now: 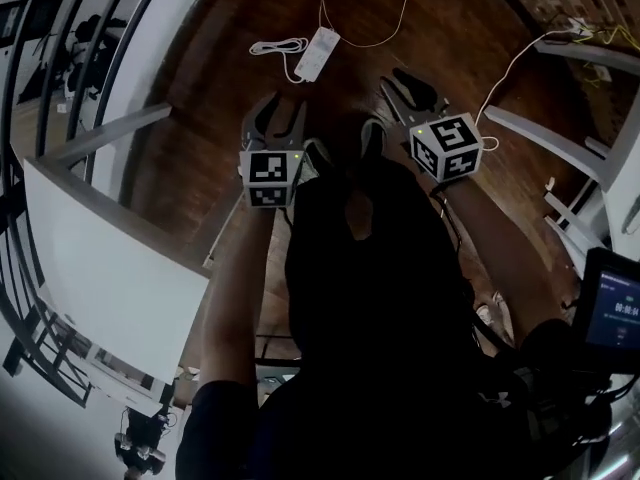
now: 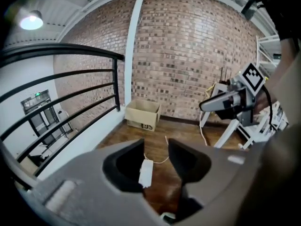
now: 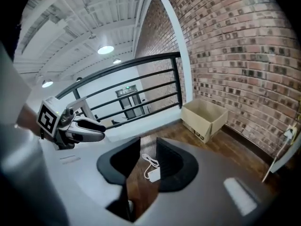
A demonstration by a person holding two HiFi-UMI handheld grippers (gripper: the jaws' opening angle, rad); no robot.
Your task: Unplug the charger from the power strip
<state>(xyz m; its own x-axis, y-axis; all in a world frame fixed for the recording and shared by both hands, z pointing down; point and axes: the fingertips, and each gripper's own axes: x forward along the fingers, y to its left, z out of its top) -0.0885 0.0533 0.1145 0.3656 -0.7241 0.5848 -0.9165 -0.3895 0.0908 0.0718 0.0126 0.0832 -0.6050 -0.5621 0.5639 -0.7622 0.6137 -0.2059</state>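
we held both grippers out over the wooden floor [image 1: 450, 28], well short of the white power strip [image 1: 317, 53], which lay flat on the boards ahead of us. a coiled white cable [image 1: 277, 46] lay just beside the strip's left end, and a thin pale cord [image 1: 385, 36] curved away to its right. we could not tell whether a charger sat in the strip. the left gripper [image 1: 277, 108] had its fingers released and wide apart, and only floor and the far strip showed through the gap. the right gripper [image 1: 408, 86] kept a narrower gap and grasped nothing either. a cardboard box [image 2: 142, 113] sat against the brick wall [image 2: 188, 46].
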